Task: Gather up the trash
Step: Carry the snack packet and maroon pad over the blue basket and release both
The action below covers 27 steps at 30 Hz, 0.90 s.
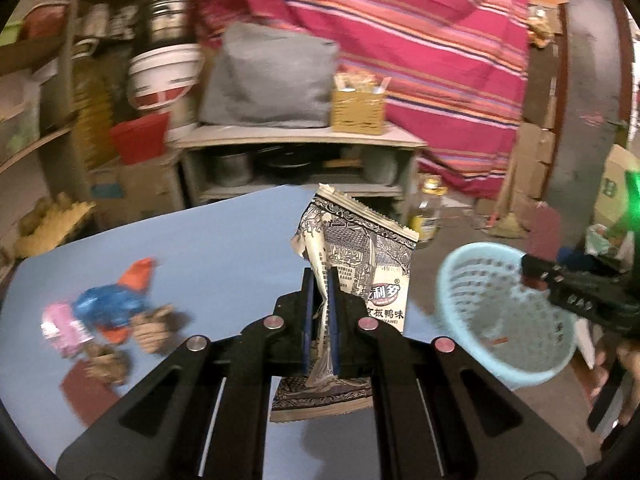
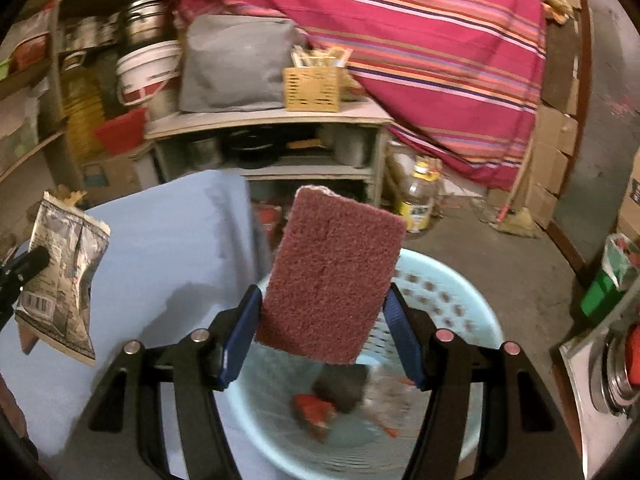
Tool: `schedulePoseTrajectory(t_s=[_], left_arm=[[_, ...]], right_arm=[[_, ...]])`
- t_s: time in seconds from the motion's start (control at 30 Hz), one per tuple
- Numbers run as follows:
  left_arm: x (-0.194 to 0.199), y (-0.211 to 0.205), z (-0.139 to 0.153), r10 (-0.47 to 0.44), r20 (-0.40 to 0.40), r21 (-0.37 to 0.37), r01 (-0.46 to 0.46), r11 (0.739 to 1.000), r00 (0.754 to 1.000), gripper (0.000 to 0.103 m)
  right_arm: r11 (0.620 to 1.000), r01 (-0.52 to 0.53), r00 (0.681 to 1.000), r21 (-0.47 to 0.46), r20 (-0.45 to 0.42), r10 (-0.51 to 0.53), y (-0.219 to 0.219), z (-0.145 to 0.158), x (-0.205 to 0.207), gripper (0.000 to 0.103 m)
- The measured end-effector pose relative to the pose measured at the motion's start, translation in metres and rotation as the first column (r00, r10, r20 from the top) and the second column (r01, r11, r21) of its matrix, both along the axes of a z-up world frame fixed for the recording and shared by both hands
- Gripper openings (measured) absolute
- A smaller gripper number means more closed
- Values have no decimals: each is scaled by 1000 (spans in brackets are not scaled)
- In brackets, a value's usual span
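The left gripper [image 1: 321, 312] has its blue pads pressed together on a crumpled snack wrapper [image 1: 360, 248], pinching the foil near its middle so the torn, serrated top stands upright and the lower end hangs below the jaws. The wrapper is thin and creased, printed with dark ink-style drawings and Chinese lettering on a pale ground. The gripper points downward at a slant over the near right part of a smooth light blue table [image 1: 192, 240].

The right gripper [image 2: 320, 332] stands partly open, its two blue pads clamped against the long edges of a maroon scouring pad [image 2: 332, 276]. The pad is a flat rectangle, coarse and fibrous, tilted slightly with its top leaning right. This gripper slants down directly above a pale blue plastic basket [image 2: 452, 304], round with perforated walls, sitting on the floor beside the table edge; blurred red and dark scraps lie in its bottom.

Left on the table, well apart from the wrapper, lie more pieces of trash [image 1: 108, 320]: a pink packet, a blue and orange wrapper, brown crumpled bits and a dark red flat piece, all blurred.
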<state>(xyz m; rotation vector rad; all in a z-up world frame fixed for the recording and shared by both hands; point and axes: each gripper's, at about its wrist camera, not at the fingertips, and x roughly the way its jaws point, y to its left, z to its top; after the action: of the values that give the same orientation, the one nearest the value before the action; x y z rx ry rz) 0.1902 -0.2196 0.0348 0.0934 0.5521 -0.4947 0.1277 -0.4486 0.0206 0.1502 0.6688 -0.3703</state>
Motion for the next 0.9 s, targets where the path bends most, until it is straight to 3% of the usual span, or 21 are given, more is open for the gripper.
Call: schedulePoseTrajectory(t_s=[0.2, 0.43, 0.57, 0.67, 0.73, 0.9], left_arm=[[-13, -67, 1, -104, -17, -56, 103, 993, 994, 5], [-15, -129, -16, -171, -62, -44, 169, 985, 983, 6], [-7, -145, -31, -161, -96, -22, 159, 987, 982, 12], [-3, -148, -38, -160, -116, -17, 159, 987, 980, 28], [-6, -147, -39, -149, -108, -5, 149, 989, 983, 53], [-9, -130, -35, -121, -82, -3, 121, 993, 989, 74]], right_arm=[[995, 79, 997, 60, -9, -79, -52, -8, -19, 62], [984, 137, 991, 110, -13, -137, -82, -18, -31, 62], [983, 149, 989, 105, -26, -147, -84, -21, -35, 62], [983, 152, 988, 106, -37, -149, -87, -25, -36, 62], [982, 153, 988, 110, -39, -150, -90, -25, -36, 62], [984, 146, 989, 106, -45, -142, -86, -25, -34, 62]])
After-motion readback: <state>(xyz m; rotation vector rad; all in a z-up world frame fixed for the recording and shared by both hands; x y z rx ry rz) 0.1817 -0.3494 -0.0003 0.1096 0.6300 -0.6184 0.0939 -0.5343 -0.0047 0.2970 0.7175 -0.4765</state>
